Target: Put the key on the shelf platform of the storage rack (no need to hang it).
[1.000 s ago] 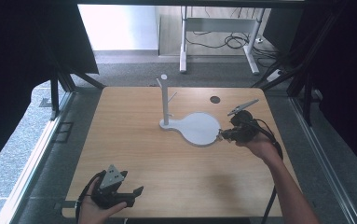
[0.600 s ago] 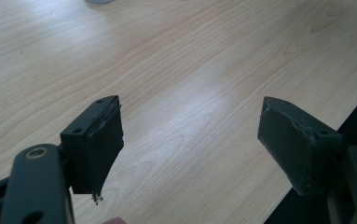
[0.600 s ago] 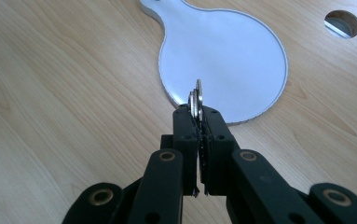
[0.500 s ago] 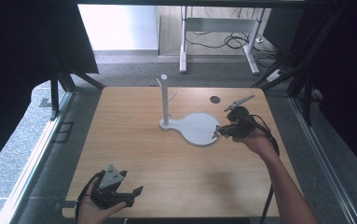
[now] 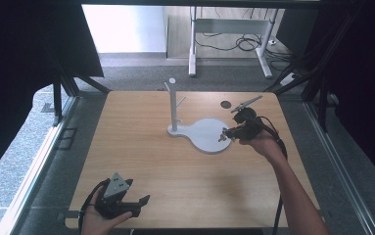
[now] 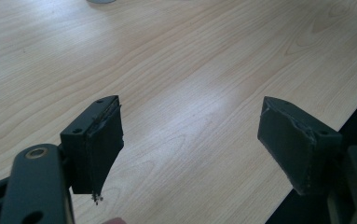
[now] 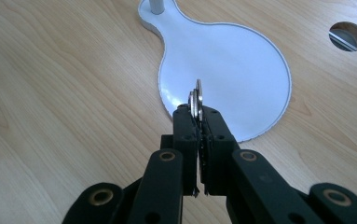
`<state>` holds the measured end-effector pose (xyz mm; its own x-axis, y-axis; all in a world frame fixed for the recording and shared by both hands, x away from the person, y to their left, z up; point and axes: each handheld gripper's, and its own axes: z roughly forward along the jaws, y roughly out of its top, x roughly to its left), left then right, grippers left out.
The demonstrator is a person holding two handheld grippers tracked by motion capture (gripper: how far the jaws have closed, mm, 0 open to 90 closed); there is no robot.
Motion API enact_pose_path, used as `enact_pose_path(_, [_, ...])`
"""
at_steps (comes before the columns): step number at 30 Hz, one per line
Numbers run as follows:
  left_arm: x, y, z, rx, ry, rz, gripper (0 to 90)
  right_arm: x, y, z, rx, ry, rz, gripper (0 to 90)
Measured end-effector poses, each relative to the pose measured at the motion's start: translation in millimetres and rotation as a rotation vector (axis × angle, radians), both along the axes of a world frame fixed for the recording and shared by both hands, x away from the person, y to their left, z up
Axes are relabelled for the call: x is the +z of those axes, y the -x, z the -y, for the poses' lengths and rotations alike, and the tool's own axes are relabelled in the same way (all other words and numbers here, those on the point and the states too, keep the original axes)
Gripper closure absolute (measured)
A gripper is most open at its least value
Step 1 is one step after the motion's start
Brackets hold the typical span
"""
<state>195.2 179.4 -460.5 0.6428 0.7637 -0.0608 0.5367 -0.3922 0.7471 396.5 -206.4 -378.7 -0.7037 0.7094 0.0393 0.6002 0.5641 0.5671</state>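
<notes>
The right gripper (image 7: 198,109) has its black jaws pressed together on a small set of thin silver metal rings (image 7: 196,99), pinched edge-on so they stand upright above the jaw tips. It hovers over the near rim of a flat white pear-shaped stand base (image 7: 223,70), which lies toward the far right part of the light wooden table (image 5: 151,147). A slim white post with short pegs (image 5: 173,103) rises from the narrow end of that base. The step looks like carrying the rings to the stand; the next move probably calls for lifting them toward a peg or lowering them onto the base before letting go. The left gripper (image 6: 190,140) rests at the near left corner, jaws wide apart and holding nothing. A round cable hole (image 5: 225,104) sits near the far edge. Beyond the table lie grey floor, a white desk frame (image 5: 229,44) and loose cables.
</notes>
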Motion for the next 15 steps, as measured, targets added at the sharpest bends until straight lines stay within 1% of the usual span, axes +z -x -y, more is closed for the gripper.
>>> enact_pose_path(3, [-0.3,0.2,1.0,-0.001,-0.002,0.001,22.5,-1.1,-4.5,-3.8,0.002,0.012,-0.003,85.9])
enact_pose_path(11, [0.2,0.7,4.9,-0.01,-0.002,0.003,22.5,-2.7,-14.7,-11.5,0.003,0.005,-0.001,85.9])
enact_pose_path(15, [0.5,1.4,6.7,-0.016,-0.009,0.003,22.5,-7.0,-18.8,-14.6,-0.002,0.009,-0.014,85.9])
